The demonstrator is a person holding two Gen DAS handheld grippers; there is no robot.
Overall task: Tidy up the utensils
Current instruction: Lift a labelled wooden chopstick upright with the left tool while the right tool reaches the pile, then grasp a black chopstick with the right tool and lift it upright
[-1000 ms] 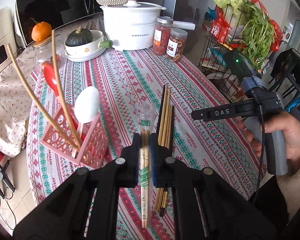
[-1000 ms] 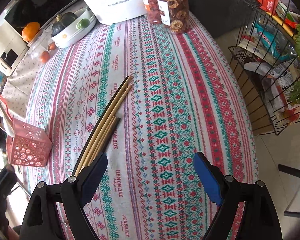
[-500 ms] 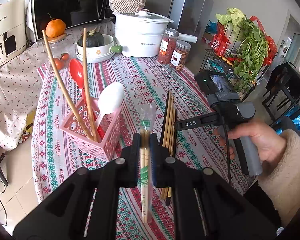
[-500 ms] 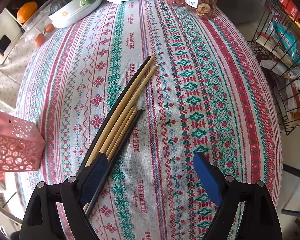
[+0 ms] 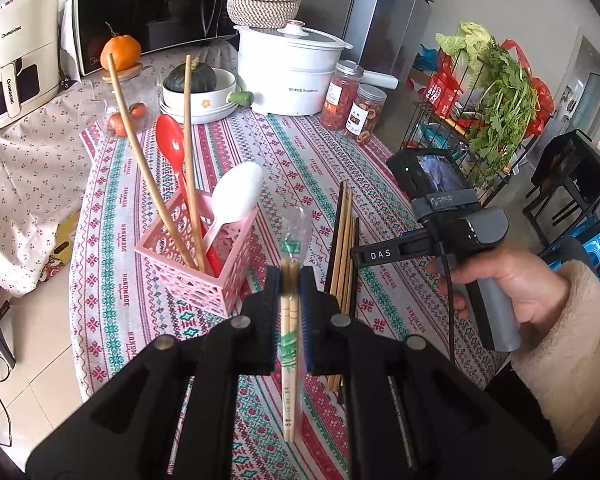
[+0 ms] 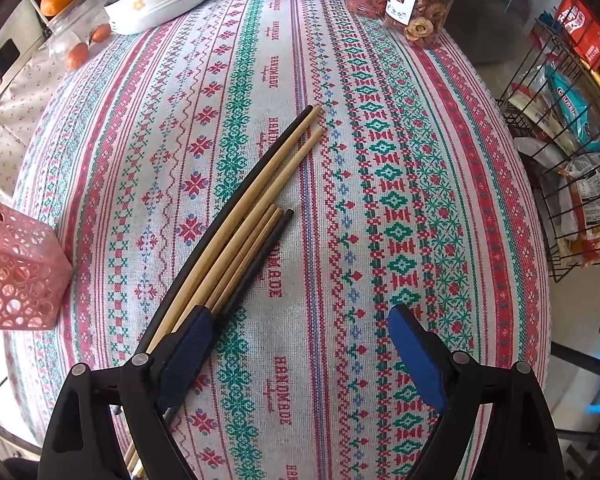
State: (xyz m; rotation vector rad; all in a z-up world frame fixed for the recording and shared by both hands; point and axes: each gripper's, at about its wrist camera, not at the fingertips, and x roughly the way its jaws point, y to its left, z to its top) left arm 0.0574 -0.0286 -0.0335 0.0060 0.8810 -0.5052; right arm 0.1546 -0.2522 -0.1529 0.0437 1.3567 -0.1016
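My left gripper (image 5: 290, 280) is shut on a pair of wrapped disposable chopsticks (image 5: 290, 332), held above the patterned tablecloth (image 5: 300, 160). To its left stands a pink perforated basket (image 5: 204, 264) holding two long wooden chopsticks (image 5: 150, 172), a red spoon (image 5: 172, 148) and a white spoon (image 5: 236, 196). Several loose wooden and black chopsticks (image 6: 240, 232) lie on the cloth. My right gripper (image 6: 300, 324) hangs open above their near ends, its left pad (image 6: 188, 340) over them, nothing between the jaws. A hand holds that gripper (image 5: 452, 236) in the left wrist view.
At the table's far end stand a white pot (image 5: 292, 72), two snack jars (image 5: 356, 104) and a bowl with a squash (image 5: 198, 92). A wire rack with greens (image 5: 496, 92) stands off the right edge. The basket's corner (image 6: 16, 272) shows left in the right wrist view.
Both grippers shifted across the table and then settled. The basket and its utensils now sit nearer the middle of the left view. The loose chopsticks came closer under the right gripper's left pad.
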